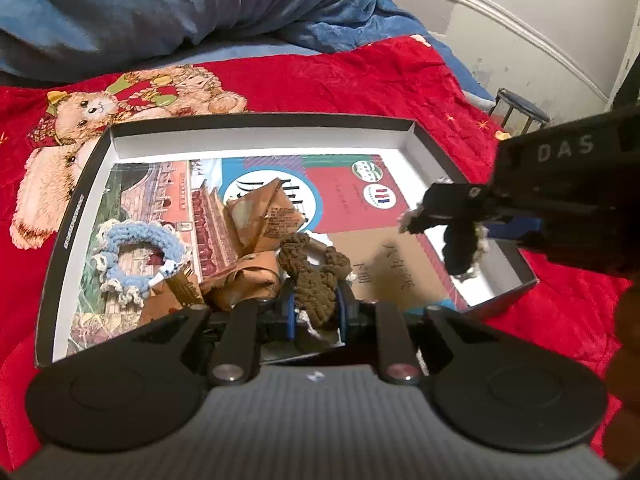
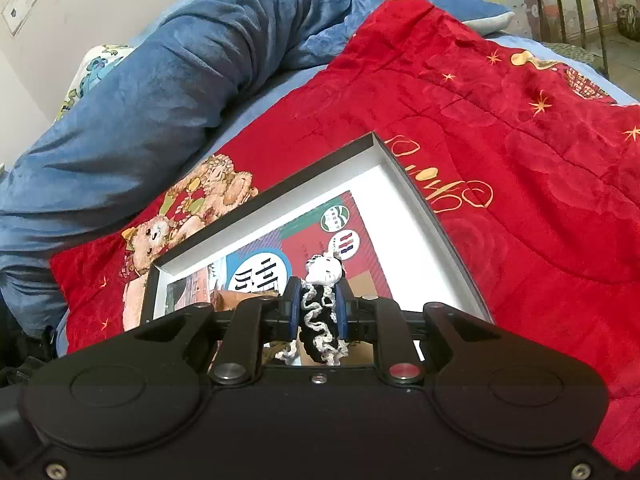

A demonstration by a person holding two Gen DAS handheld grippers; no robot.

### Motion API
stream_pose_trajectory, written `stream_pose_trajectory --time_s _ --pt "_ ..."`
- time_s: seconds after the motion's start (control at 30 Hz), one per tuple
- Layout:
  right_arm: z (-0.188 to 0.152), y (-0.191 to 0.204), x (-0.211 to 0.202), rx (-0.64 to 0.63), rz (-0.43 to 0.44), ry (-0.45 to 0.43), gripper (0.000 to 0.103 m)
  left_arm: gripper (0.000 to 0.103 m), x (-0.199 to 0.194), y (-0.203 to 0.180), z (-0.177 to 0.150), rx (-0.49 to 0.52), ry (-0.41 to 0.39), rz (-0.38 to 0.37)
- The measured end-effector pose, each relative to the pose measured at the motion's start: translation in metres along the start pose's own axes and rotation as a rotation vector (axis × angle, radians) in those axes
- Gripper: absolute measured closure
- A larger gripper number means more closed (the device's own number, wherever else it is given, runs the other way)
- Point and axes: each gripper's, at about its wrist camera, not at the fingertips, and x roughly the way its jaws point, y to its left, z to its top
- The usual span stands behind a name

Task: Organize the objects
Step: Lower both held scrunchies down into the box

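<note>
step: placing scrunchies in box [image 1: 260,122] | left hand-held gripper [image 1: 316,312] pinching brown scrunchie [image 1: 316,280] over box's near edge | right hand-held gripper [image 2: 318,312] pinching black scrunchie [image 2: 320,320] above box's right side | advice: lower before releasing, clear of blue scrunchie [image 1: 136,264]

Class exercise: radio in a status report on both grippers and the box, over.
Left gripper shut on brown crochet scrunchie, low in box. Right gripper shut on black crochet scrunchie, over the box. Blue scrunchie and brown packets already inside. Nothing blocking.
</note>
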Motion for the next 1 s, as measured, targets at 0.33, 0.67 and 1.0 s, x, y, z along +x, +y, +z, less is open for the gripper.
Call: stream_pose_trajectory --time_s 0.33,0.67,1.0 --pt "0.009 -0.008 0.002 -0.004 0.012 0.019 0.085 0.079 -0.01 -0.005 0.005 0.016 -0.056 -0.069" --pt "0.008 -0.016 0.018 0.017 -0.011 0.043 0.085 0.079 -0.01 -0.008 0.006 0.021 -0.056 -0.079" --pt "0.004 -0.008 0.02 -0.011 -0.024 0.05 0.084 0.078 -0.011 -0.002 0.009 0.013 -0.041 -0.091"
